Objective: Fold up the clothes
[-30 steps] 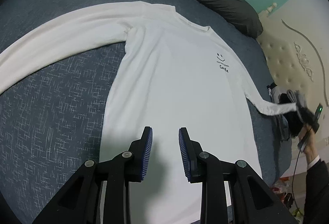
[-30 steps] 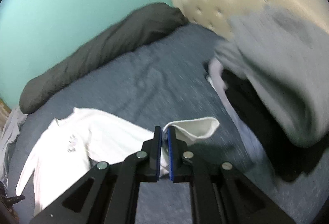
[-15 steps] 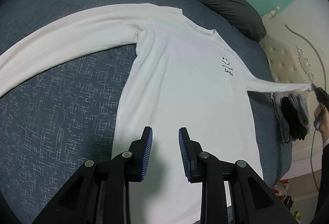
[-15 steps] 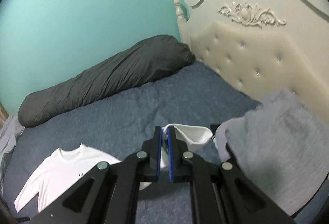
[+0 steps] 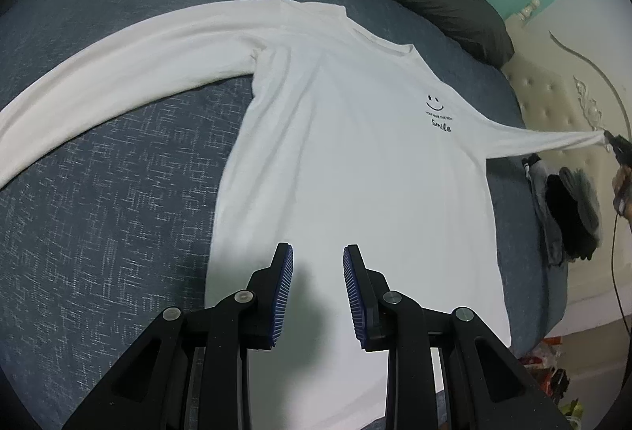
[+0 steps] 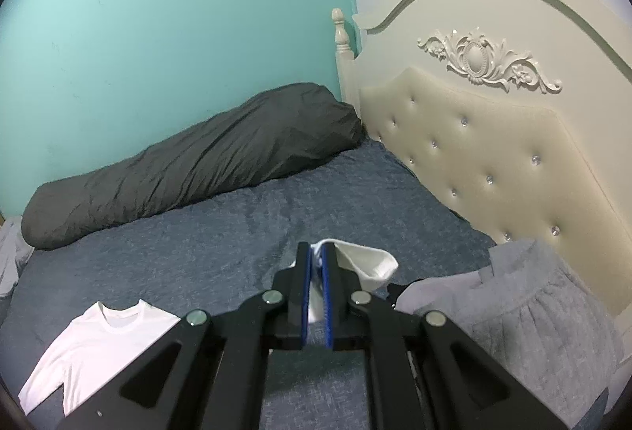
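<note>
The white long-sleeved shirt (image 5: pixel 355 169) lies flat, front up, on the blue bedcover (image 5: pixel 98 213), its body running straight away from the left gripper (image 5: pixel 318 291) toward the collar, which sits at the far end. Its two sleeves extend crosswise to that axis. One sleeve (image 5: pixel 118 74) rests on the cover, curving off to the left of the left gripper. The other sleeve (image 5: pixel 545 139) is lifted clear of the bed and drawn taut to the right, its cuff (image 6: pixel 367 262) pinched in the right gripper (image 6: pixel 315 288).

The right gripper is clenched on this cuff, with white cloth showing between and beyond its blue pads (image 6: pixel 326 295). The shirt body lies below and to the left of it, so the likely fold carries the sleeve back that way, across the chest.

The left gripper hovers over the hem end of the shirt body, jaws partly parted and holding nothing; whether its tips touch the cloth cannot be told.

A pile of grey and black clothes (image 6: pixel 525 307) lies just right of the right gripper, before the headboard (image 6: pixel 493 161). A dark rolled quilt (image 6: pixel 189 161) lies along the far edge.
</note>
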`<state>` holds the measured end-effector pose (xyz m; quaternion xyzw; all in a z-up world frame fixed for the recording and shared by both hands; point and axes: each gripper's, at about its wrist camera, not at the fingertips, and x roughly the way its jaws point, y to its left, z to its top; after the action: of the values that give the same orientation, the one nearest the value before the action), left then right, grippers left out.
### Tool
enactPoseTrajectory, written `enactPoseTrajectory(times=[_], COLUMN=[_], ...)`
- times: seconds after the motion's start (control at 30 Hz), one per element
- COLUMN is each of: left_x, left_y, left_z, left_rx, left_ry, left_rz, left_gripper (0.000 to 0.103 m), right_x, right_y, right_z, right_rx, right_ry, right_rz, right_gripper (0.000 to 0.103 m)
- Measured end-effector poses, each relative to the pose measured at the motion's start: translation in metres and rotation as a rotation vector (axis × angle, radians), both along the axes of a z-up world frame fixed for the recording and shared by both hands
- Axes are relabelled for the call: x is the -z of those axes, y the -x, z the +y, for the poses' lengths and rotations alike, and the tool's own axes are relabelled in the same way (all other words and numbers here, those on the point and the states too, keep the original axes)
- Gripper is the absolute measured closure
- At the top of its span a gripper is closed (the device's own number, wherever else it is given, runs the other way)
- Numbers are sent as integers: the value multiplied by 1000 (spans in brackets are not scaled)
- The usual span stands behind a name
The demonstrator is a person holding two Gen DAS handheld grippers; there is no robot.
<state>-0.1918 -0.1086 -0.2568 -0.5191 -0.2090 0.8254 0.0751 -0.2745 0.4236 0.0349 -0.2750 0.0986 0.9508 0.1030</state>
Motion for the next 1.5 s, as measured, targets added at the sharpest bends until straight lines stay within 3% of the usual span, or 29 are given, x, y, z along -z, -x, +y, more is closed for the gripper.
enactPoseTrajectory(times=[0.23, 0.33, 0.53, 0.67, 0.87, 0.97, 1.07, 1.23, 1.47, 1.5], left_x=[-10, -19, -32, -35, -21, -10, 2, 20, 42, 45], left_y=[6, 2, -9, -18, -28, -32, -34, -31, -13, -9], left_z=[15, 20, 18, 6, -14, -25, -35, -40, -27, -24], left_rx=[24, 30, 10, -24, -62, -85, -98, -100, -84, -78], left_ry=[-31, -51, -93, -131, -143, -151, -155, -160, -189, -192], left_rz=[27, 56, 100, 122, 116, 104, 94, 75, 56, 55], left_gripper=[72, 62, 61, 59, 57, 57, 57, 57, 54, 53], right_x=[-15, -26, -17, 20, 118, 166, 212, 262, 288, 288], right_y=[4, 3, -15, -39, -85, -102, -111, -123, -131, -132], right_z=[-59, -120, -268, -364, -479, -513, -536, -553, -538, -534], right_rx=[-155, -293, -611, -807, -1034, -1085, -1122, -1126, -1088, -1084], right_ry=[44, 50, 62, 103, 154, 165, 200, 206, 238, 251], right_rz=[74, 87, 55, -13, -190, -279, -360, -435, -532, -532], right_gripper=[98, 98, 98, 98, 98, 98, 98, 98, 93, 87])
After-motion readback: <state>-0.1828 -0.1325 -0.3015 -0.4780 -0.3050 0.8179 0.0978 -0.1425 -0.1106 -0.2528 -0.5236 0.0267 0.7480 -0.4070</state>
